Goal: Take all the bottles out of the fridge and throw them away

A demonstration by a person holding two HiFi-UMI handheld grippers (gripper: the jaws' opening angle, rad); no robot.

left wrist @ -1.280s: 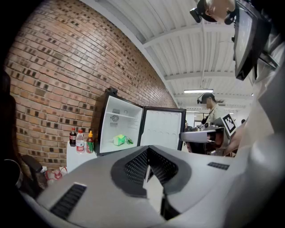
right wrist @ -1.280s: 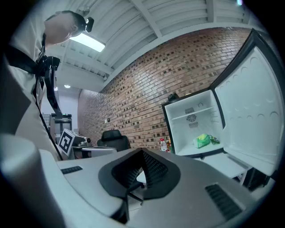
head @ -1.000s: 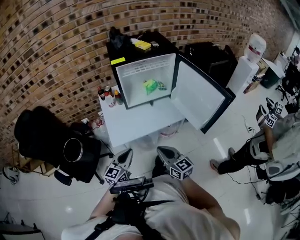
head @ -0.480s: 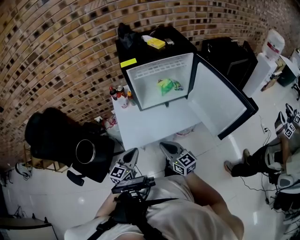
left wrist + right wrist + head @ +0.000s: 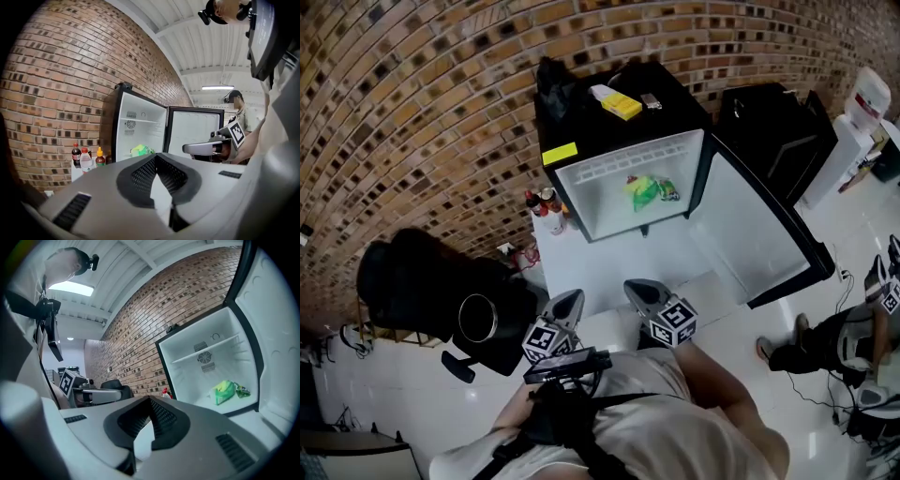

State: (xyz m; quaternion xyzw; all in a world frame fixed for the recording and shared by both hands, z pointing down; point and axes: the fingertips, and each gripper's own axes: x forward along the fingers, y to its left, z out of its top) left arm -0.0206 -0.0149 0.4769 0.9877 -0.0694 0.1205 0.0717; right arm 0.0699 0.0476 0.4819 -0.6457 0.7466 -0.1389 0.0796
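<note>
With left claw [image 5: 569, 302] and right claw [image 5: 637, 289] both closed, empty, side by side, cluster of small red- and yellow-capped bottles [image 5: 545, 203] stands on white desk [image 5: 619, 253], well ahead of claws, just left of open black mini-fridge [image 5: 675, 108]; green packet [image 5: 652, 190] inside.

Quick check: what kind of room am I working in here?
Probably an office or lab workspace rather than a home kitchen: a mini fridge against a brick wall, an office chair, and a water dispenser.
</note>
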